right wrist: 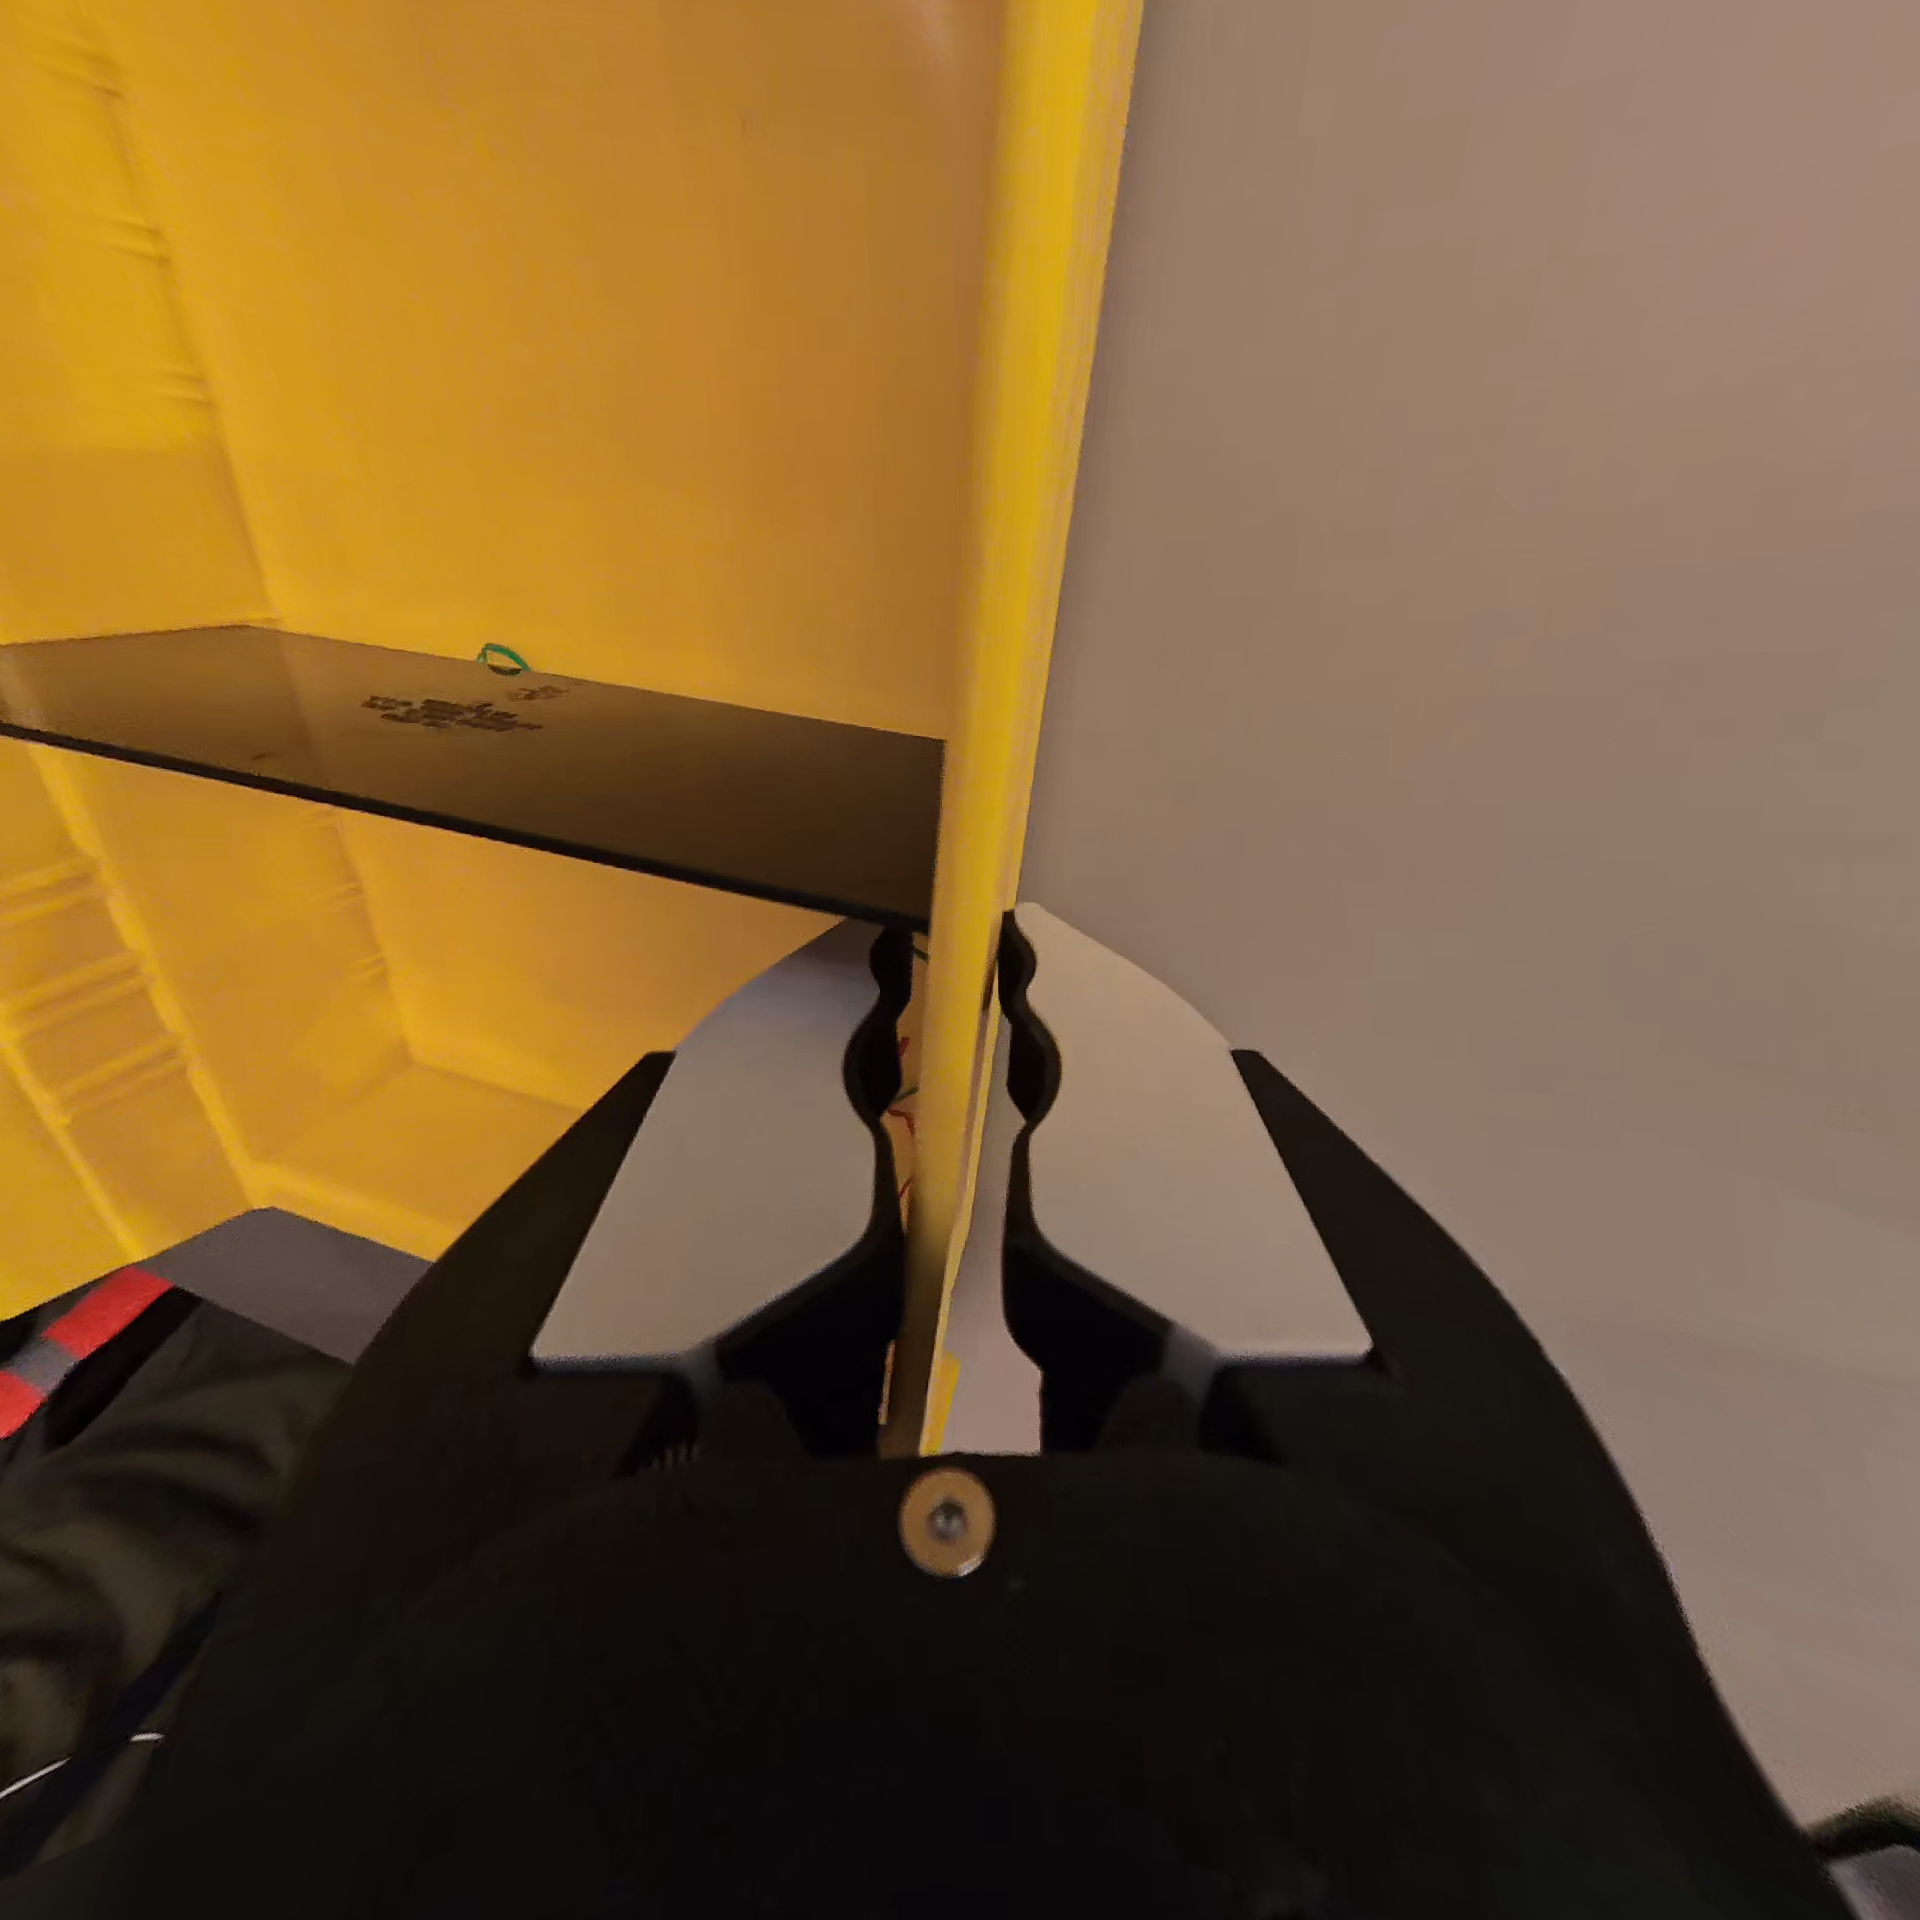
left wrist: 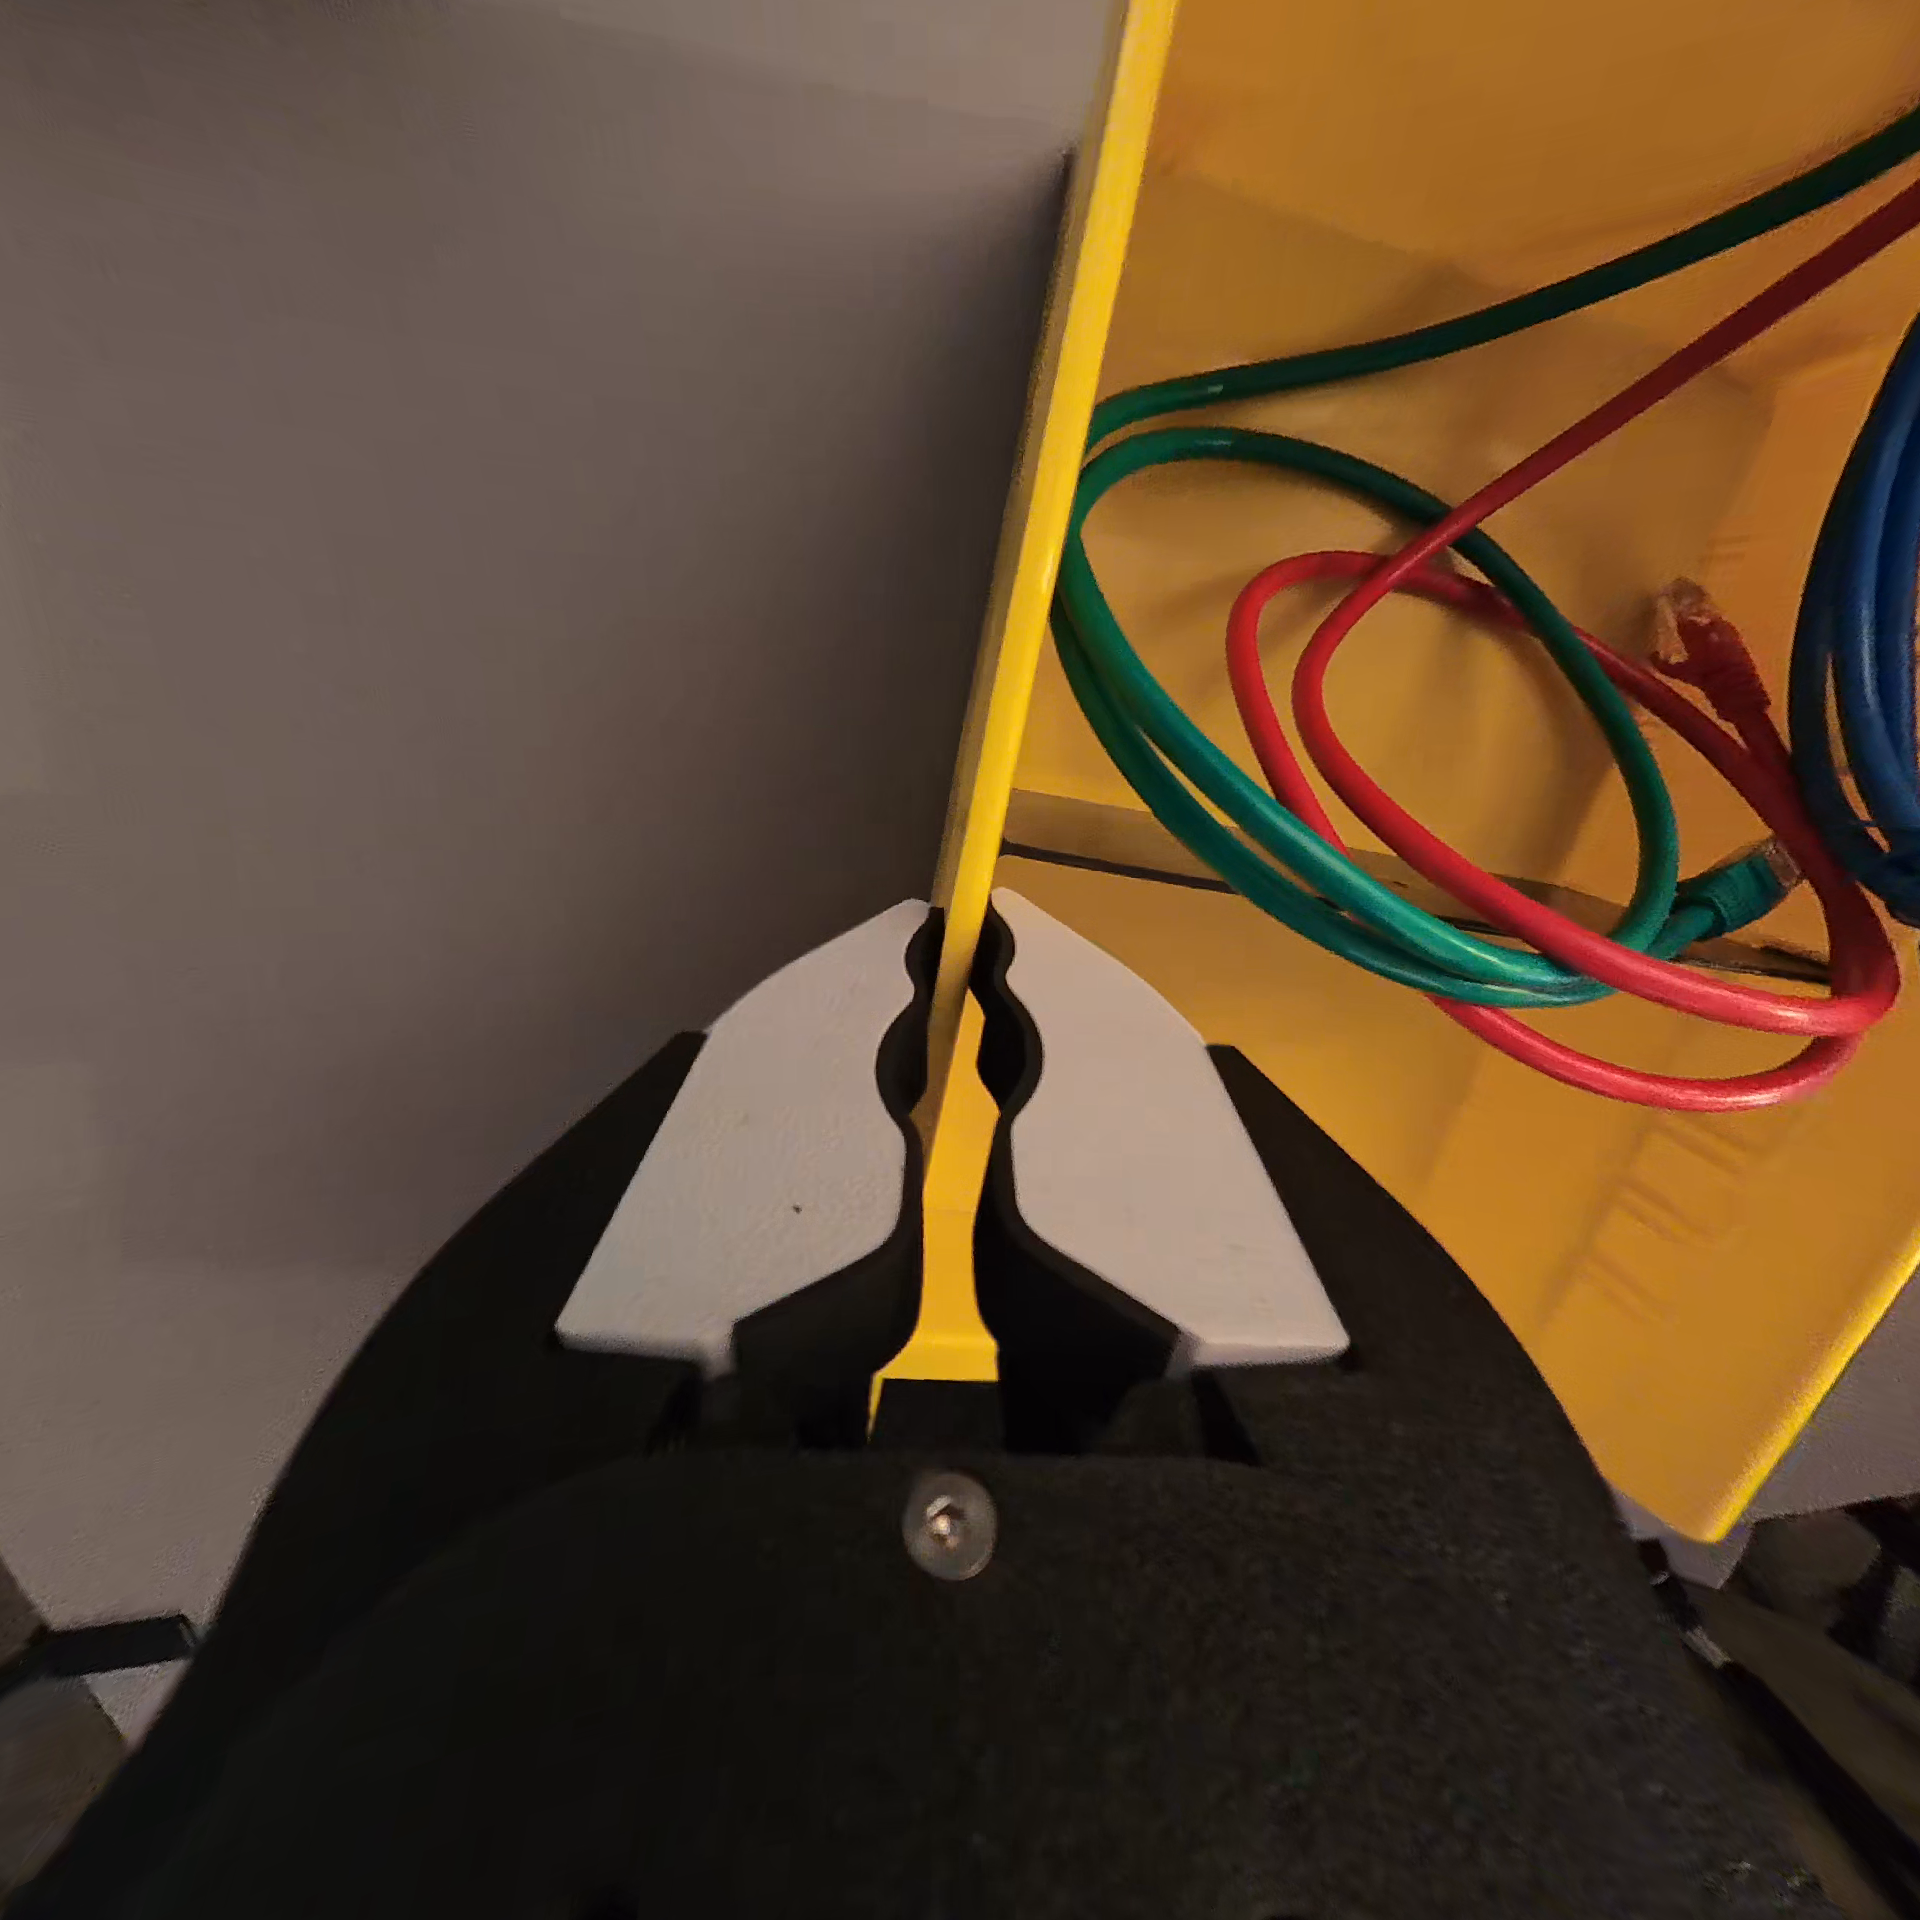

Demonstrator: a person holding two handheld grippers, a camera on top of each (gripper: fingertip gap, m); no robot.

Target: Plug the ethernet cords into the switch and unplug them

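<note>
here both tools are occupied with the container rather than the cords: the left gripper is closed on the thin left rim of the yellow bin, and the right gripper is clamped the same way on the bin's right wall, each wall edge running straight away between the pads. the ethernet cords lie loose inside, to the right of the left gripper and beyond its rim: a green cord looped in 2 turns, a red cord coiled across it, and a blue cord bunched at the far right, their clear plug ends free near the bin's middle. in the right wrist view a flat black slab spans the bin to that gripper's left; it may be the switch, though its ports are not visible. judging from this, no cord is plugged in yet. the left gripper sits nearer the cords, the right nearer the slab, so a cord would have to travel rightward across the bin.
</note>
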